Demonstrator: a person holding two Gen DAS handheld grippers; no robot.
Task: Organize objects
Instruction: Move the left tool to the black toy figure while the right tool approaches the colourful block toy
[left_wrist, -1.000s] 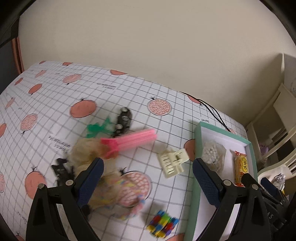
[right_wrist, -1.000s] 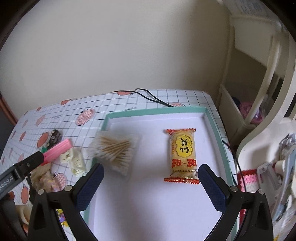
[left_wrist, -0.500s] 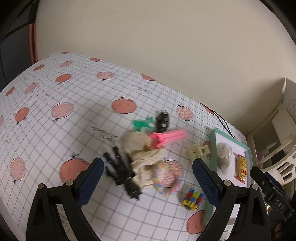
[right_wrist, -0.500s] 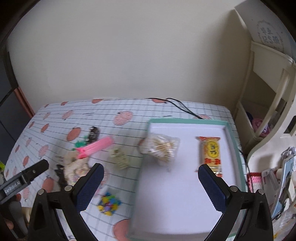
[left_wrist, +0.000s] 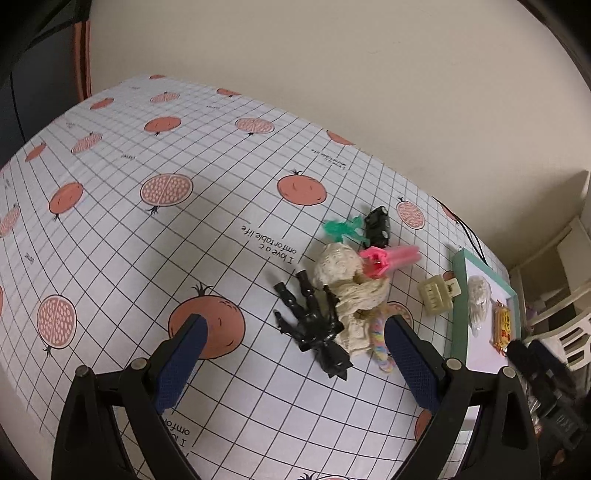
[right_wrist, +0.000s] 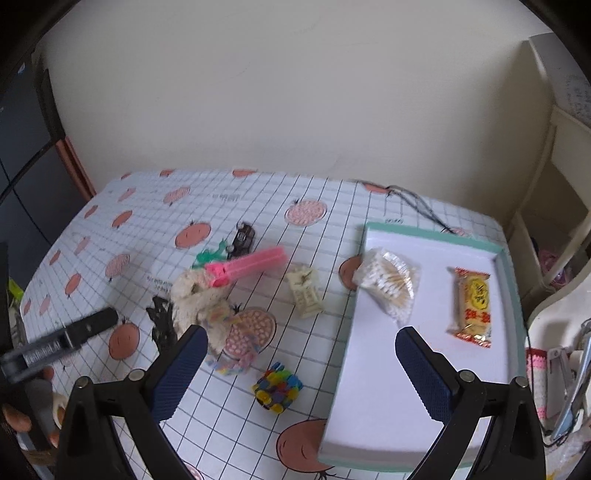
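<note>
A white tray with a teal rim lies at the right and holds a bag of cotton swabs and a yellow snack packet. Left of it lie a cream hair clip, a pink clip, a cream cloth, a pastel scrunchie and a colourful block. My right gripper hangs open and empty above them. In the left wrist view a black skeleton-hand toy lies against the cloth. My left gripper is open and empty above it.
A small black toy car and a green plastic piece lie behind the cloth. The pomegranate-print tablecloth spreads to the left. A black cable runs behind the tray. White shelving stands at the right. A hand holds the left gripper.
Both grippers have drawn back and up from the table, so the objects look smaller and more tablecloth shows. No object has moved. Both stay open.
</note>
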